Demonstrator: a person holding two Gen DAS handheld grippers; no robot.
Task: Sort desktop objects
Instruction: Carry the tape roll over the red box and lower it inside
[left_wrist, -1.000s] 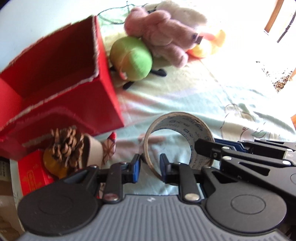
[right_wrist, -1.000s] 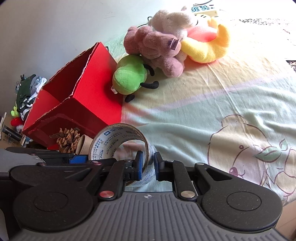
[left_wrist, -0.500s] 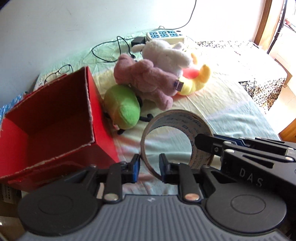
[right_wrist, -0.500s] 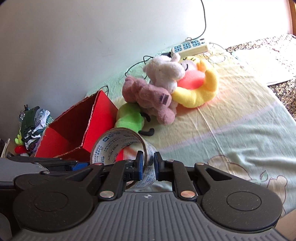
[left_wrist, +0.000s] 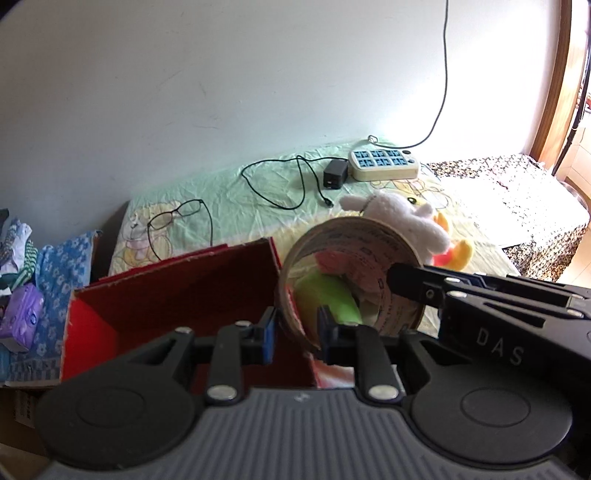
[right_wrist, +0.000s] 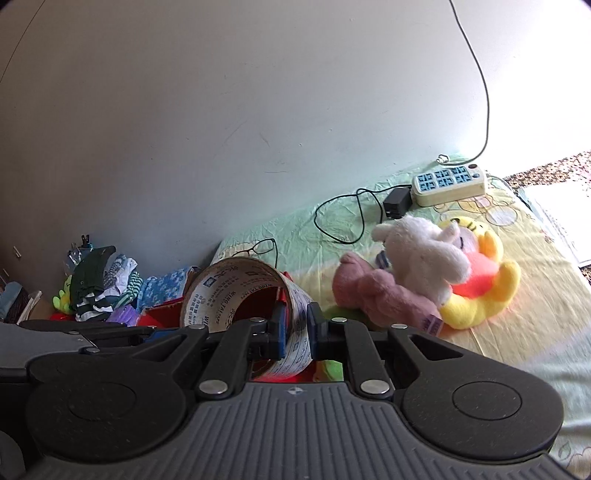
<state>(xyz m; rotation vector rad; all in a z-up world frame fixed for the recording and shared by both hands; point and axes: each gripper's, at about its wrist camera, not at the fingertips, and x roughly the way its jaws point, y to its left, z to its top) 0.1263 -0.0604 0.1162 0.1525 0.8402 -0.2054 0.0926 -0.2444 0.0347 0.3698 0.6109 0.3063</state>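
A roll of printed packing tape (left_wrist: 354, 236) hangs in the air, held from two sides. My left gripper (left_wrist: 295, 332) is shut on the roll's near wall. My right gripper (right_wrist: 295, 328) is shut on the wall of the same tape roll (right_wrist: 229, 280); in the left wrist view its black fingers (left_wrist: 410, 278) come in from the right. The open red cardboard box (left_wrist: 177, 295) lies just below and left of the roll. Through the ring I see part of a green plush (left_wrist: 328, 295).
A pink plush (right_wrist: 376, 291), a white plush (right_wrist: 421, 247) and a yellow plush (right_wrist: 480, 288) lie piled on the pale green sheet at right. Glasses (left_wrist: 173, 218), a black charger (left_wrist: 335, 173) with its cable and a power strip (left_wrist: 384, 164) lie near the wall. Clothes (right_wrist: 99, 288) are heaped at left.
Both grippers have risen together with the tape roll, lifting it off the sheet to above the red box's edge. The views have tilted up toward the wall; the pine cone has dropped out of view.
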